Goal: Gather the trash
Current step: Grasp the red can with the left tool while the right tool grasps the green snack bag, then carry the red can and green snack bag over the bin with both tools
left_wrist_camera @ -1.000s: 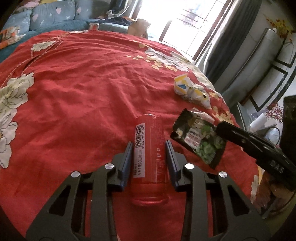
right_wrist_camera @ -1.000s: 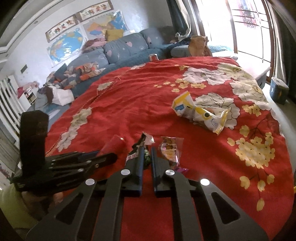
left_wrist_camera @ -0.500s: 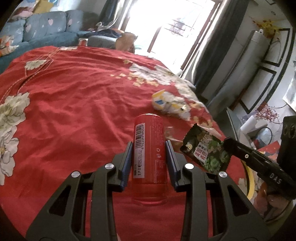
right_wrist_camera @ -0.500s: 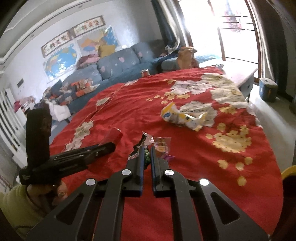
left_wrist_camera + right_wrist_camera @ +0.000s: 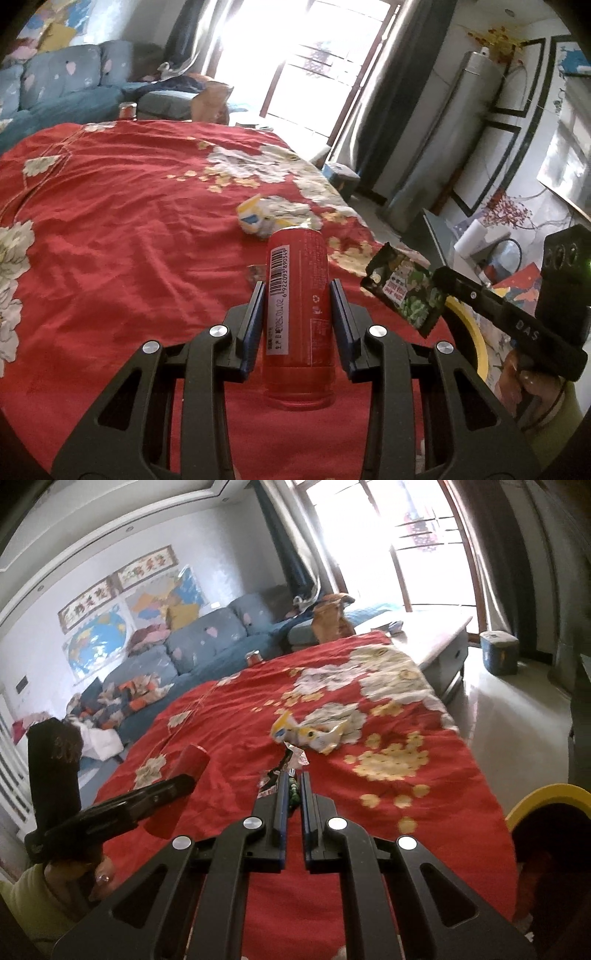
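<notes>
My left gripper (image 5: 297, 291) is shut on a red drink can (image 5: 297, 314), held lengthwise above the red flowered cloth (image 5: 129, 229). To its right, my right gripper (image 5: 448, 286) holds a dark green snack wrapper (image 5: 404, 291) in the air. In the right wrist view, the right gripper (image 5: 293, 779) is shut on that wrapper (image 5: 286, 771), seen edge-on, and the can (image 5: 188, 762) shows at left in the left gripper (image 5: 177, 786). A crumpled yellow-and-white bag (image 5: 314, 733) (image 5: 266, 218) lies on the cloth further off. A small clear wrapper (image 5: 255, 272) lies just left of the can.
A yellow-rimmed bin (image 5: 546, 805) (image 5: 469, 332) stands by the bed's right edge. A blue sofa (image 5: 207, 642) with clutter runs along the far side, with another can (image 5: 254, 658) near it. A low table (image 5: 432, 635) and a blue box (image 5: 498, 651) stand by the bright window.
Both grippers have risen and swung toward the right edge of the bed with the can and wrapper held. The yellow bin rim has come into view.
</notes>
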